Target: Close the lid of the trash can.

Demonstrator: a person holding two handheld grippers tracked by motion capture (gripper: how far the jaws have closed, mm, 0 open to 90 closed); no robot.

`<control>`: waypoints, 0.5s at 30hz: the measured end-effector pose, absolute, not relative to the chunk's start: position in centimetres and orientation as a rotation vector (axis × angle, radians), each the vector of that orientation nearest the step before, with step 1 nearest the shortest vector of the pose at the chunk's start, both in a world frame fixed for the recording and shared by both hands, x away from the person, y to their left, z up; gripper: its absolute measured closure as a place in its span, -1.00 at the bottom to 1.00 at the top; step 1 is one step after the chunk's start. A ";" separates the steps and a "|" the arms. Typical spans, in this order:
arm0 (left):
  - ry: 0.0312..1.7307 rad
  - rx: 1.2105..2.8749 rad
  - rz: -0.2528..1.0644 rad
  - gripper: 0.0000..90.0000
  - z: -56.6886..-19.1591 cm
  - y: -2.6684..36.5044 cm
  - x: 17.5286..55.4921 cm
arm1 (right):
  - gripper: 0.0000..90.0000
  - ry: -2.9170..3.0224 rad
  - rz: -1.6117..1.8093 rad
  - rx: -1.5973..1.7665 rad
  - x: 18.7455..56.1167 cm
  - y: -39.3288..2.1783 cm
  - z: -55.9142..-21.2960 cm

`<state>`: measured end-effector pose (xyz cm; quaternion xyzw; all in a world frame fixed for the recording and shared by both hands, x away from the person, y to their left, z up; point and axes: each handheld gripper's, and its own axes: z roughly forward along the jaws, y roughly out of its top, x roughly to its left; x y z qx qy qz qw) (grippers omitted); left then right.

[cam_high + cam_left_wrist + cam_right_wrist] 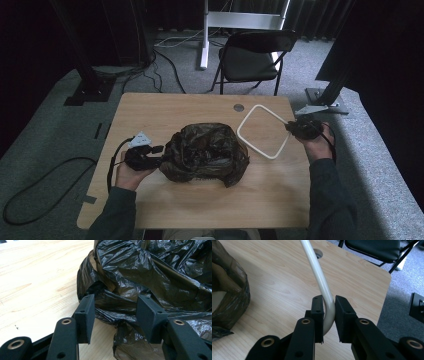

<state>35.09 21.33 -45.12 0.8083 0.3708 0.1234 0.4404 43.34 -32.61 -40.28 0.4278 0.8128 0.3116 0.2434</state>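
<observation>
A crumpled dark plastic bag (pixel 207 152) lies heaped in the middle of the wooden table (pixel 165 107). My left gripper (pixel 161 152) sits at the bag's left edge. In the left gripper view its jaws (pixel 115 302) stand wide apart, with loose folds of the bag (pixel 150 270) between them and not pinched. A white tubular frame (pixel 263 131), a square with rounded corners, is tilted up off the table at the right. My right gripper (pixel 289 125) is shut on its right corner. In the right gripper view both pads (pixel 317 312) press on the bent tube (pixel 317 270).
A round cable hole (pixel 239 107) sits near the table's far edge. Behind the table stand a black folding chair (pixel 250 55) and a white stand leg (pixel 204 35). Cables run over the grey carpet at the left.
</observation>
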 end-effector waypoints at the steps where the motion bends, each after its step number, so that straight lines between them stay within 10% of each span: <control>1: 0.921 2.007 0.306 0.12 -45.1 21.3 35.1 | 0.74 2.223 0.852 1.162 43.4 -32.5 -40.2; 15: 0.920 2.007 0.306 0.12 -45.1 21.3 35.1 | 0.74 2.254 0.883 1.110 43.6 -30.8 -39.6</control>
